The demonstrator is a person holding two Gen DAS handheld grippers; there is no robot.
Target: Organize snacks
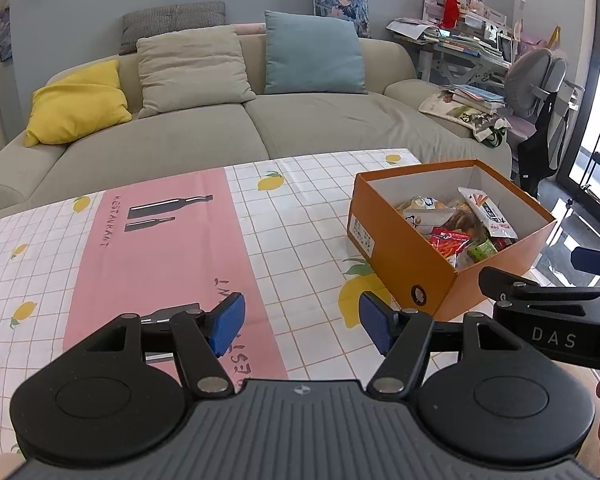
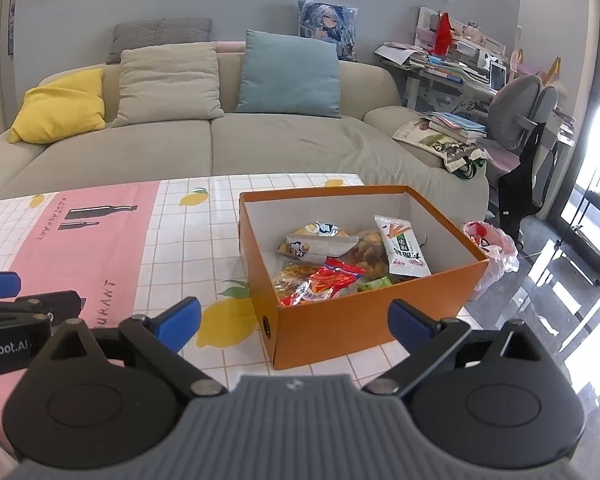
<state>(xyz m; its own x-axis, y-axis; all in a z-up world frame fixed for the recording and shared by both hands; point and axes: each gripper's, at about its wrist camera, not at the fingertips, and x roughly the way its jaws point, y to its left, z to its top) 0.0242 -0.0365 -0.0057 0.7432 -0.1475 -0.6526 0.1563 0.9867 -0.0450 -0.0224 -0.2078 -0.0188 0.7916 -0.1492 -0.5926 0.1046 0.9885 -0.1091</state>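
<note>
An orange cardboard box [image 1: 404,264] [image 2: 340,332] stands open on the right part of the table, near its right edge. Several snack packets [image 1: 456,224] [image 2: 340,256] lie piled inside it, among them a red one and a white one with a carrot print. My left gripper [image 1: 302,320] hovers open over the tablecloth, just left of the box's near corner, with nothing between its blue pads. My right gripper [image 2: 296,318] is open wide in front of the box's near wall, also holding nothing. In the left wrist view the right gripper's body [image 1: 560,308] shows beside the box.
A checked tablecloth [image 1: 260,216] with lemons and a pink panel covers the table. Behind it is a beige sofa [image 1: 300,128] with cushions. A cluttered desk [image 2: 452,72] and grey chair [image 2: 516,120] stand at the right. A plastic bag [image 2: 494,252] hangs by the table's right edge.
</note>
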